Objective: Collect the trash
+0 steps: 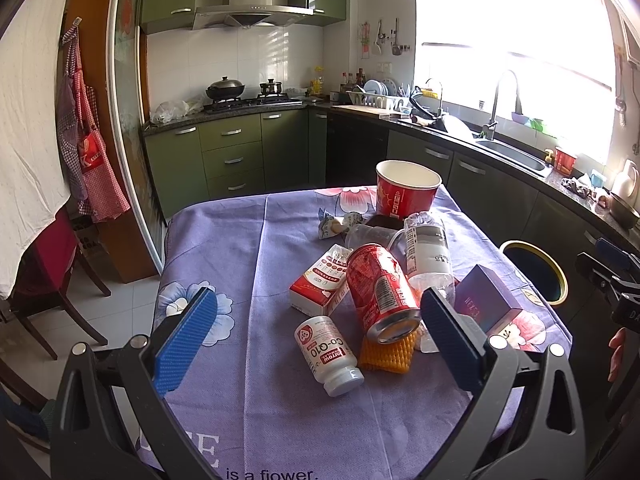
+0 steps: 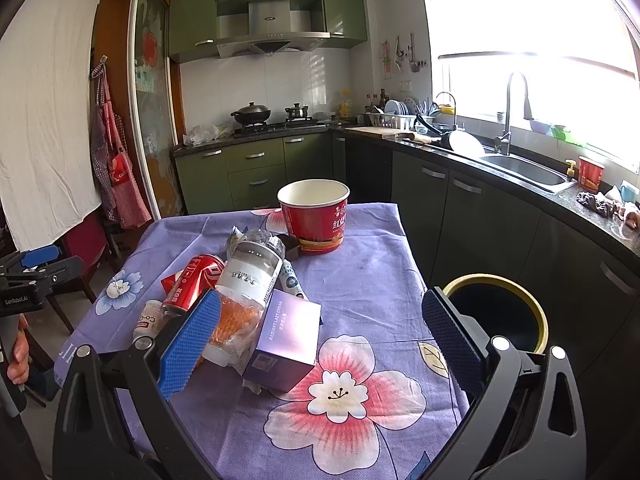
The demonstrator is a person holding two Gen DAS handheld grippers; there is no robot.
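Hovering wide open and empty over the floral tablecloth [image 2: 360, 280]: left gripper [image 1: 318, 338], right gripper [image 2: 320, 338]. Lying toppled mid-table, base pointing nearward: red can [image 1: 380, 292], crowding pill bottle [image 1: 328, 354], plastic bottle [image 1: 426, 252], purple box [image 2: 286, 346]. Standing beyond: paper bucket [image 2: 314, 216]. Waiting beside the table: bin [image 2: 500, 312].

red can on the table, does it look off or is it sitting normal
It looks off. The red can is not upright: it lies tipped on the pile, its end raised over the orange mesh piece, leaning beside the clear plastic bottle. No spill shows on the purple tablecloth. Both grippers are open, apart from it.
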